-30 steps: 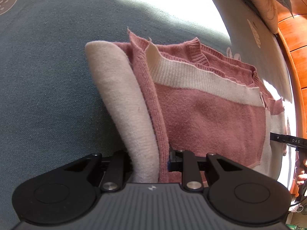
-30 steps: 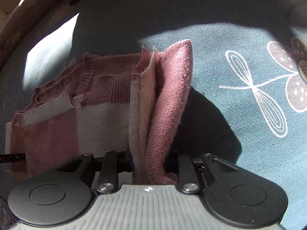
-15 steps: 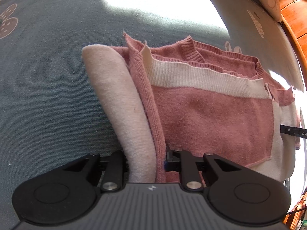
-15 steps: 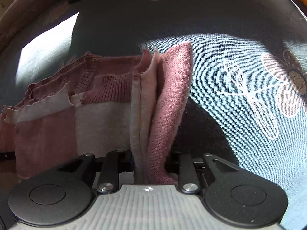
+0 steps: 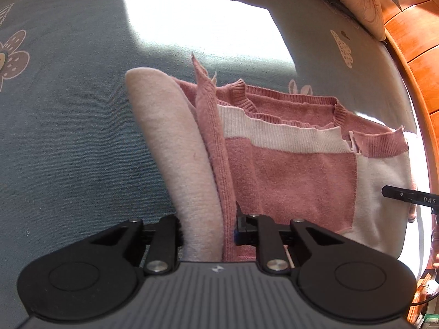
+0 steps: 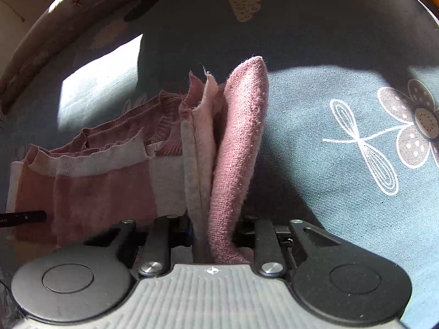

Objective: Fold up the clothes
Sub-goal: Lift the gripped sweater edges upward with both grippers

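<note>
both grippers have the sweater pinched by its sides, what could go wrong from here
1. Each grip is on a thick bunch of layers: the left gripper clamps several plies of the pink and cream sweater, so an inner layer might slip out.
2. The right gripper holds a similar bunch; uneven lifting could skew the fold.
3. The loose collar edges hang free and may crumple onto the blue bedspread.

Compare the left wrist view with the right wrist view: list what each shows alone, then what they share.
Left wrist only: the orange wooden panel, a pillow, and the left tongs clamped on a cream and pink fold.
Right wrist only: a white dragonfly print and the right tongs clamped on a pink fold.
Both: the pink and cream sweater and the blue-grey flowered bedspread.
</note>
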The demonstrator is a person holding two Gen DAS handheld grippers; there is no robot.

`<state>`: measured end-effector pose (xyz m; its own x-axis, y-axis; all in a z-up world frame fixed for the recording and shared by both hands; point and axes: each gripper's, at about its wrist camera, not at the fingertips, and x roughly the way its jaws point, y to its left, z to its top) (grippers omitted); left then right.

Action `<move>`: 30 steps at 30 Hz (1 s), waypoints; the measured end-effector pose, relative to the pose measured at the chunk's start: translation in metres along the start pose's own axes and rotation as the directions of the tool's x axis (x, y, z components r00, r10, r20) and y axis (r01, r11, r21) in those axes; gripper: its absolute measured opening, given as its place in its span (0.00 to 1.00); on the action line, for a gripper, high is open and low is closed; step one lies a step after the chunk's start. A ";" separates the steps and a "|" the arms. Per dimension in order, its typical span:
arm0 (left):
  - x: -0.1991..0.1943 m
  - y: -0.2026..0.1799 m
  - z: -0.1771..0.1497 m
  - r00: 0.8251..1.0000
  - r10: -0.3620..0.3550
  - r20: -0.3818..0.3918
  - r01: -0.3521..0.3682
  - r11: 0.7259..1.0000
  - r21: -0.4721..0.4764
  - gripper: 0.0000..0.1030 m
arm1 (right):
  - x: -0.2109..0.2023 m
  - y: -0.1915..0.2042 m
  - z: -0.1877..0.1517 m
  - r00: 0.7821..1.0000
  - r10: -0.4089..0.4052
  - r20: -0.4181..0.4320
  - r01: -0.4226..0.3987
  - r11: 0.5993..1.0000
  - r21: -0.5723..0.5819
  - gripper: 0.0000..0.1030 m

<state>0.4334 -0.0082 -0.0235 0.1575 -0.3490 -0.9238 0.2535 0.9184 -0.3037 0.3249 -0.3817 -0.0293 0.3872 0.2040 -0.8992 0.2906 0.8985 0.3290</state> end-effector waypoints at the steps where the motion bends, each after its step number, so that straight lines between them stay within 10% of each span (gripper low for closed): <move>1: -0.003 -0.002 0.001 1.000 -0.009 0.001 0.009 1.000 0.003 0.17 | -0.003 0.001 0.000 1.000 0.012 0.002 -0.012 1.000 0.003 0.25; 19: -0.039 -0.046 0.017 0.992 -0.120 0.027 0.119 0.992 0.050 0.17 | -0.065 0.008 -0.007 0.968 0.246 0.055 -0.250 0.965 0.074 0.23; 30: -0.042 -0.109 0.023 0.978 -0.204 -0.038 0.208 0.957 0.203 0.17 | -0.112 0.003 -0.032 0.966 0.252 0.058 -0.255 0.966 0.041 0.23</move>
<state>0.4207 -0.0977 0.0534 0.0664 -0.5219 -0.8504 0.4693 0.7685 -0.4350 0.2540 -0.3893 0.0635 0.4982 0.4009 -0.7688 0.2181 0.8002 0.5586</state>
